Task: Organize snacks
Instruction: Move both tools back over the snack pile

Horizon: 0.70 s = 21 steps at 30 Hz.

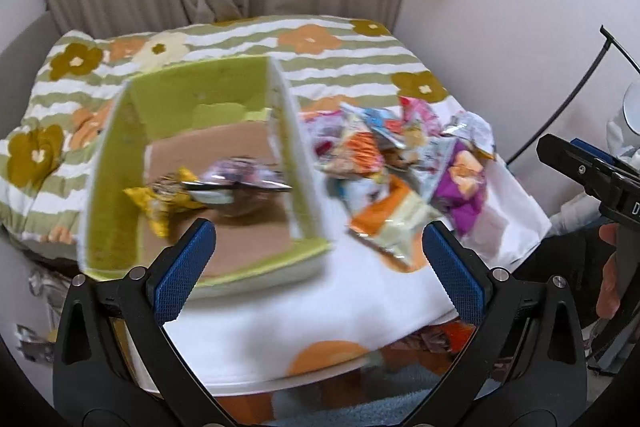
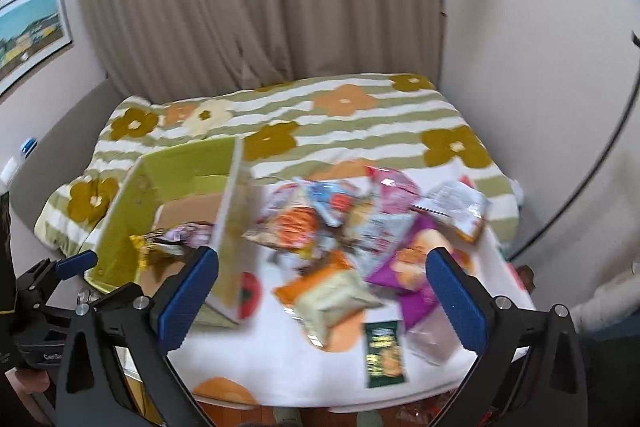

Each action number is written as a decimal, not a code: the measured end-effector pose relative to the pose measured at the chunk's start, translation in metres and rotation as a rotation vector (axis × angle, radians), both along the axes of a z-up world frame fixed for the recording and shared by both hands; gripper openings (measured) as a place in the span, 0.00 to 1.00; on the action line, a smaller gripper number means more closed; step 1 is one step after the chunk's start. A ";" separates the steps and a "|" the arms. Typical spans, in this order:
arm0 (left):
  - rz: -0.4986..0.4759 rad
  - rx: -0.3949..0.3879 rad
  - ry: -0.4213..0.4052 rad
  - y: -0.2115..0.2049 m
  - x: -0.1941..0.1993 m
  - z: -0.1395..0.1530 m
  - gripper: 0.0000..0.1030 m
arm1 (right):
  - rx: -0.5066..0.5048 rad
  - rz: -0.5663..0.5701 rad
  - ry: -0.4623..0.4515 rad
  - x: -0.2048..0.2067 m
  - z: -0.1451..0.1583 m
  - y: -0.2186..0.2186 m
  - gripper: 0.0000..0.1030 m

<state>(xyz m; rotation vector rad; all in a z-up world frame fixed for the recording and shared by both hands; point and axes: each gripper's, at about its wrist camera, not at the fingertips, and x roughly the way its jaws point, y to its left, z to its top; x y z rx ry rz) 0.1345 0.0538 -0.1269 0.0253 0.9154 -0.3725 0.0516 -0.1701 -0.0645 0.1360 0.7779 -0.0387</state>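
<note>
From the left wrist, the left hand-held gripper (image 1: 316,247) hangs wide and empty over a green box (image 1: 116,171) holding what look like two blurred packets, while the right wrist shows the right hand-held gripper (image 2: 322,277) spread empty above the snack pile (image 2: 360,227) on the tabletop (image 2: 280,359), likely poised to pick next.

I see the snack pile (image 2: 360,227) right of the green box (image 2: 120,247); right gripper (image 2: 322,263) spread wide, holding nothing.
</note>
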 end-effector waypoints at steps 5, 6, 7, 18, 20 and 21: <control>-0.027 0.015 0.060 -0.065 -0.009 -0.018 0.99 | 0.016 -0.047 0.055 -0.011 -0.013 -0.065 1.00; -0.029 0.019 0.072 -0.077 -0.011 -0.024 0.99 | 0.015 -0.048 0.064 -0.013 -0.016 -0.073 1.00; -0.031 0.018 0.086 -0.087 -0.014 -0.029 0.99 | 0.015 -0.053 0.076 -0.013 -0.021 -0.084 1.00; -0.012 0.048 0.236 -0.179 -0.026 -0.108 0.99 | 0.049 -0.024 0.242 -0.007 -0.095 -0.156 1.00; -0.010 0.056 0.256 -0.187 -0.026 -0.123 0.99 | 0.057 -0.013 0.275 -0.003 -0.112 -0.160 1.00; -0.009 0.062 0.268 -0.191 -0.026 -0.133 0.99 | 0.059 0.000 0.289 0.000 -0.121 -0.161 1.00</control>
